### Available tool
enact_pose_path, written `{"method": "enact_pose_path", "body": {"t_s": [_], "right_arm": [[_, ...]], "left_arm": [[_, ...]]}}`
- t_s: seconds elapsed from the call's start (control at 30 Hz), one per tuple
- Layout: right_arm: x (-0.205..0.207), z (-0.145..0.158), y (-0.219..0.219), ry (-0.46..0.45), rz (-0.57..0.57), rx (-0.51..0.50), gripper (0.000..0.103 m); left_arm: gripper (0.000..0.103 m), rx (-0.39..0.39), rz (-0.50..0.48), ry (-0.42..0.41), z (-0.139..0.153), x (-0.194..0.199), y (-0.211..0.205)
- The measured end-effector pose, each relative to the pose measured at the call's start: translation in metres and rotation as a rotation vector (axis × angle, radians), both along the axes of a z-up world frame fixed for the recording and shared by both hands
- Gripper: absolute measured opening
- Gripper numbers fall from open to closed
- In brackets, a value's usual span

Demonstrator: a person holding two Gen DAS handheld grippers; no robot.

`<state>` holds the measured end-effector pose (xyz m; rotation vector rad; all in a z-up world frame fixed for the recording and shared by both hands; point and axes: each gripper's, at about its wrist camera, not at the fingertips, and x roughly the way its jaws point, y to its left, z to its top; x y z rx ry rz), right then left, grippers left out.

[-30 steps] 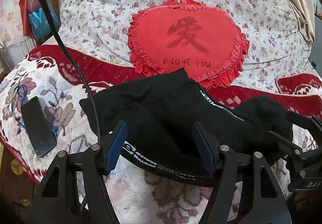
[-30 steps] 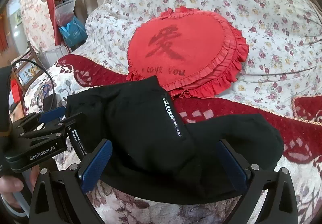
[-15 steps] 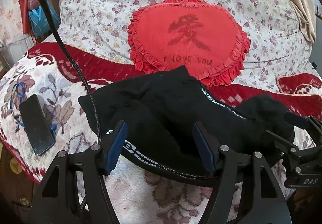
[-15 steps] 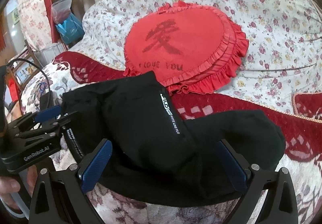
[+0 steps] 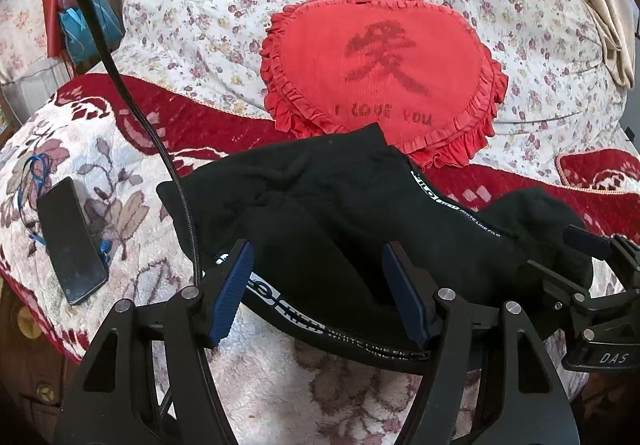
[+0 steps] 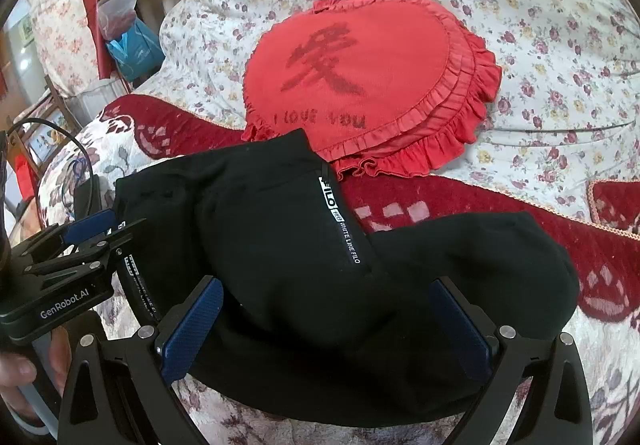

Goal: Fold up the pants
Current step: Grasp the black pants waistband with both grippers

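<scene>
Both grippers (image 5: 318, 291) (image 6: 326, 327) hover, jaws apart, over folded black pants (image 6: 304, 245).

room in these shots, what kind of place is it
Most likely a bedroom at home: black pants lie on a floral blanket, with a red heart pillow behind and a phone nearby.

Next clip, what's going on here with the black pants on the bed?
A person holds a pair of tongs in each hand over black pants lying in a bunched, partly folded heap on a floral blanket, their top corner overlapping a red heart pillow. The left tongs and right tongs are both open above the near edge, gripping nothing. A phone lies to the left.
</scene>
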<state>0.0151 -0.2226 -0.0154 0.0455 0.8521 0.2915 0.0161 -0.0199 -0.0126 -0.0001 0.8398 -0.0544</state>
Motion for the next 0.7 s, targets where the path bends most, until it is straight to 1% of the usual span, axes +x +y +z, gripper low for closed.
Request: {"method": "enact_pose_path", "body": {"t_s": [0.13, 0.33, 0.57, 0.7], "right_arm": [[0.002, -0.001, -0.002, 0.017, -0.005, 0.011, 0.103], [0.010, -0.004, -0.002, 0.029, 0.001, 0.002, 0.103], [0.022, -0.010, 0.003, 0.031, 0.013, 0.021, 0.103], [0.039, -0.019, 0.002, 0.072, 0.014, 0.035, 0.103]], "left_arm": [[0.067, 0.000, 0.001, 0.002, -0.001, 0.000, 0.000], [0.067, -0.002, 0.005, 0.011, -0.007, 0.004, 0.004], [0.067, -0.006, 0.013, 0.029, -0.011, 0.009, 0.008], [0.067, -0.034, 0.031, 0.052, -0.015, 0.015, 0.017]]}}
